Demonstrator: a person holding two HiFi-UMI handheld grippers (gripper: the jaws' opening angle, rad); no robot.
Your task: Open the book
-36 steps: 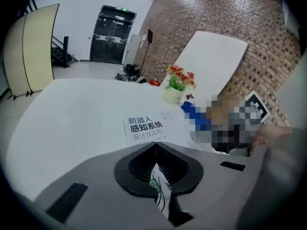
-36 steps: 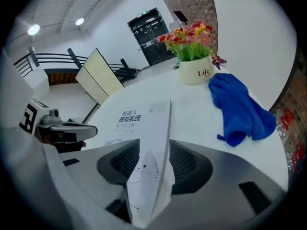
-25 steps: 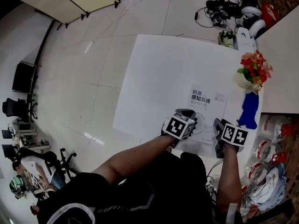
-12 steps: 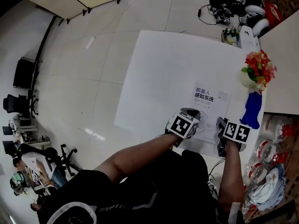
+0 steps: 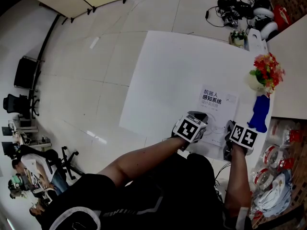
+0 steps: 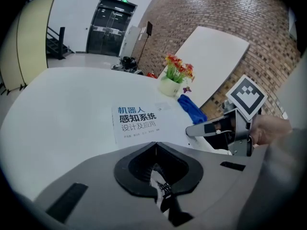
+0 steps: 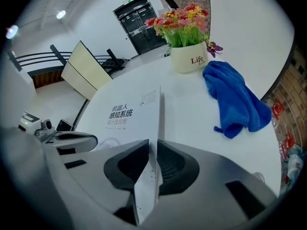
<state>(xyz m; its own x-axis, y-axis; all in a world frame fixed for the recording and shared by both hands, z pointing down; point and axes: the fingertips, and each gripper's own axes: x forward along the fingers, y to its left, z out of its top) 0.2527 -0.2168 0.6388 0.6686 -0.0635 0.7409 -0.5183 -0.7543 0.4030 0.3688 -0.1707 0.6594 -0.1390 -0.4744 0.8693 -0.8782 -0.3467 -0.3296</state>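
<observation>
A white book (image 5: 218, 102) with blue and black print lies closed on the white table (image 5: 168, 71), also in the left gripper view (image 6: 136, 121). My left gripper (image 5: 204, 122) is shut, its tips (image 6: 155, 143) resting on the cover's near left part. At the near right edge, my right gripper (image 5: 230, 129) has just been closing its jaws. The cover's thin white edge (image 7: 152, 128) runs between them, and the pads (image 7: 168, 159) press on it. From the right gripper view the book (image 7: 129, 111) stretches away from the jaws, and the left gripper (image 7: 72, 139) shows at the left.
A pot of red and yellow flowers (image 5: 265, 71) and a crumpled blue cloth (image 5: 259, 113) sit right of the book, near the table's right edge. Cables and gear (image 5: 240, 8) lie on the floor beyond the table. Bags (image 5: 276, 176) are piled at the lower right.
Only the head view has drifted a little. Both grippers keep their places at the book's near edge.
</observation>
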